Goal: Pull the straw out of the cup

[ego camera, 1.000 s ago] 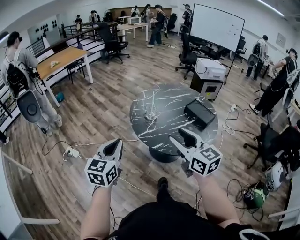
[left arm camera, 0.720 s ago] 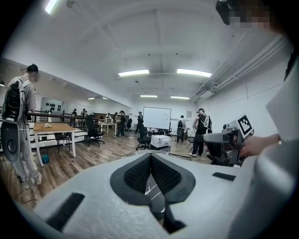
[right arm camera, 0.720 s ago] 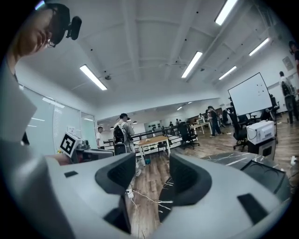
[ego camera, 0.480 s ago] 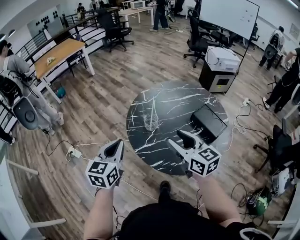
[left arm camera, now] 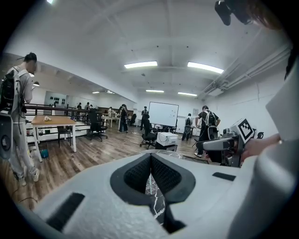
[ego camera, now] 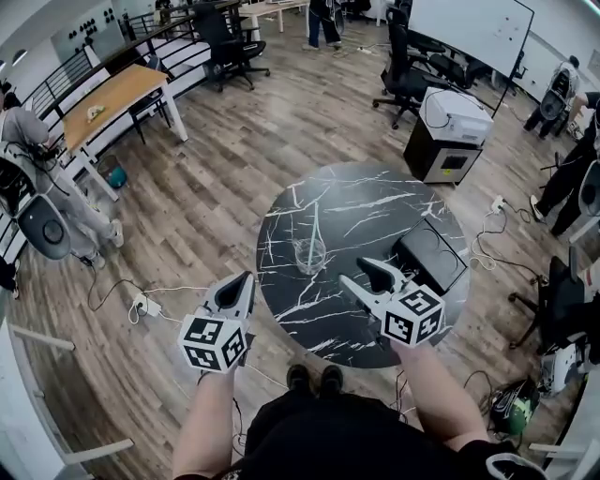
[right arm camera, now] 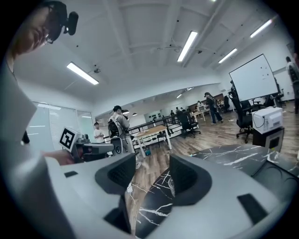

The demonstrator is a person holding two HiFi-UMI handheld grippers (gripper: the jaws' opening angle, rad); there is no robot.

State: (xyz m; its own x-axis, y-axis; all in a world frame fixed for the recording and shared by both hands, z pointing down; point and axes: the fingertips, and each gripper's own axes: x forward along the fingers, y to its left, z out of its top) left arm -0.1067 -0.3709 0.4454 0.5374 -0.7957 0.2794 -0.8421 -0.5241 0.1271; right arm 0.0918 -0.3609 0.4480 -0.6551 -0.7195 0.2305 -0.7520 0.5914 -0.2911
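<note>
Cup (ego camera: 309,254) of clear material stands on the left part of the round black marble desk (ego camera: 375,202). The straw (ego camera: 314,225) stands upright in it, rising well above the rim. Neither claw touches either one.

The left claw (ego camera: 236,292) is held just off the desk's near-left rim, over the wooden floor (ego camera: 216,178), pointing toward the far side. In the left gripper view the left claw (left arm camera: 150,161) has its dark ribbed pads (left arm camera: 135,172) pressed together at the tips, with nothing clamped between them. Only a sliver of veined desk top shows through the gap lower down.

The right claw (ego camera: 371,275) hovers over the near part of the desk, to the right of the cup and to the left of a flat black box (ego camera: 431,255) that lies near the desk's right edge. In the right gripper view the right claw (right arm camera: 152,176) stands wide, and only floor planks and the desk's marble edge show between its pads (right arm camera: 184,175).

Farther off, a white printer (ego camera: 457,114) sits on a dark cabinet. A whiteboard (ego camera: 473,28) stands at the far right, and a long wooden table (ego camera: 108,98) stands at the far left. A power strip (ego camera: 145,303) and cables lie on the floor to the left of the left claw.
</note>
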